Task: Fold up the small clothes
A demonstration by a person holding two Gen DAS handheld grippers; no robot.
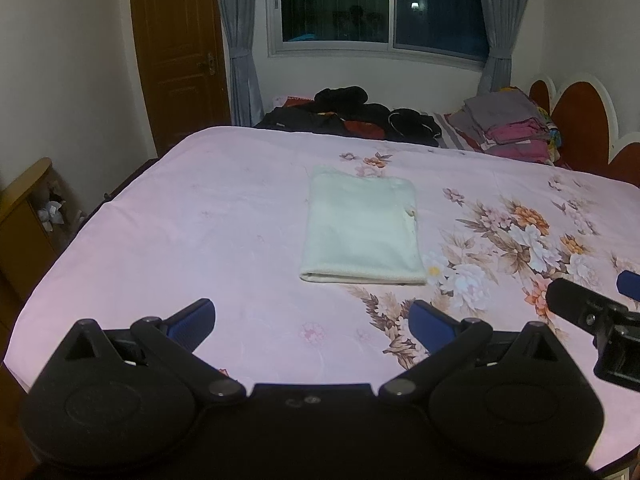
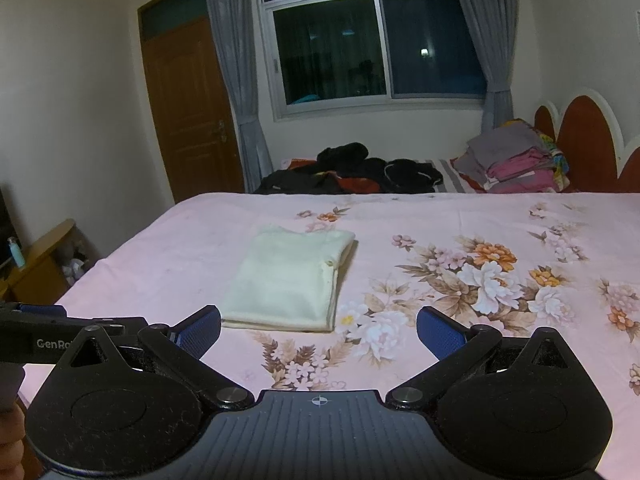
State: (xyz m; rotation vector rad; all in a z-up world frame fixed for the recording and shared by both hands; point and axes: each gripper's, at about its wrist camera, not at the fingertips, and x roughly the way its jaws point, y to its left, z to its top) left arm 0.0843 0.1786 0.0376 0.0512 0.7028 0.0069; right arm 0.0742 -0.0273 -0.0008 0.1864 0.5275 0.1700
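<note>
1. left gripper: jaws spread wide, nothing between them; blue pads visible at 7 and 5 o'clock of the left wrist view
2. right gripper: jaws spread wide, nothing between them; its blue pads sit low in the right wrist view
3. folded cream cloth: lies flat on the pink floral bedsheet, folded into a rectangle, thick folded edge toward the grippers
4. cloth relative to left jaws: ahead at 12 o'clock, roughly centred on the gap and slightly toward the right pad, apart from both pads
5. cloth relative to right jaws: in the right wrist view the cloth lies at 11 o'clock, its near edge just beyond the left pad tip, not touching it
6. the right gripper also enters the left wrist view at 3 o'clock; the left gripper's body enters the right wrist view at 9 o'clock
7. background at 12 o'clock: dark clothes pile at the far side of the bed; stack of folded garments at 1 o'clock; window with grey curtains; wooden door at 10 o'clock
</note>
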